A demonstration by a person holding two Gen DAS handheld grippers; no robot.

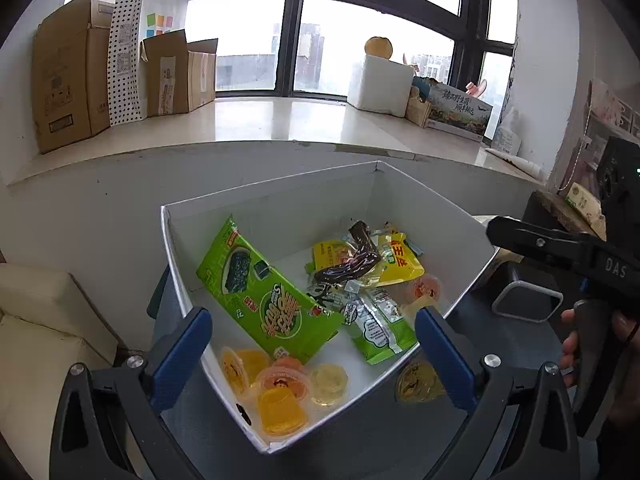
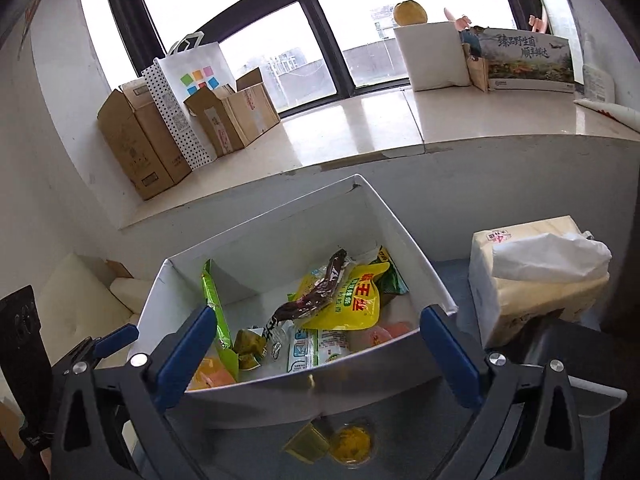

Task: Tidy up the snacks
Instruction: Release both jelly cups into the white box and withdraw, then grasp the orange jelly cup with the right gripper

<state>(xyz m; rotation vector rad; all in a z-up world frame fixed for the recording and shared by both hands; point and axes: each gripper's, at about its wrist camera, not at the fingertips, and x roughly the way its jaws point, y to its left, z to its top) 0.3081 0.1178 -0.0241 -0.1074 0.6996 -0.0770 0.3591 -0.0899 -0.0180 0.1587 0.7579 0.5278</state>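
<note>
A white box [image 1: 280,212] on the dark table holds the snacks: a green seaweed pack [image 1: 264,296], a yellow pouch [image 1: 400,260], a dark brown packet [image 1: 352,260], green-white sachets [image 1: 376,320] and several jelly cups [image 1: 280,384]. My left gripper [image 1: 316,360] is open over the box's near corner, nothing between its blue pads. My right gripper [image 2: 316,356] is open at the box's [image 2: 280,232] front wall, also empty. On the table outside the box lie a yellow jelly cup [image 2: 352,444] and a small olive packet [image 2: 308,442], below the right gripper.
A tissue pack [image 2: 536,276] stands right of the box. Behind, a wide windowsill [image 1: 280,120] carries cardboard boxes [image 1: 64,80], a dotted paper bag [image 1: 128,52] and a white foam box [image 1: 380,84]. A cream cushion [image 1: 44,320] lies at the left. A hand [image 1: 572,344] holds the right gripper's handle.
</note>
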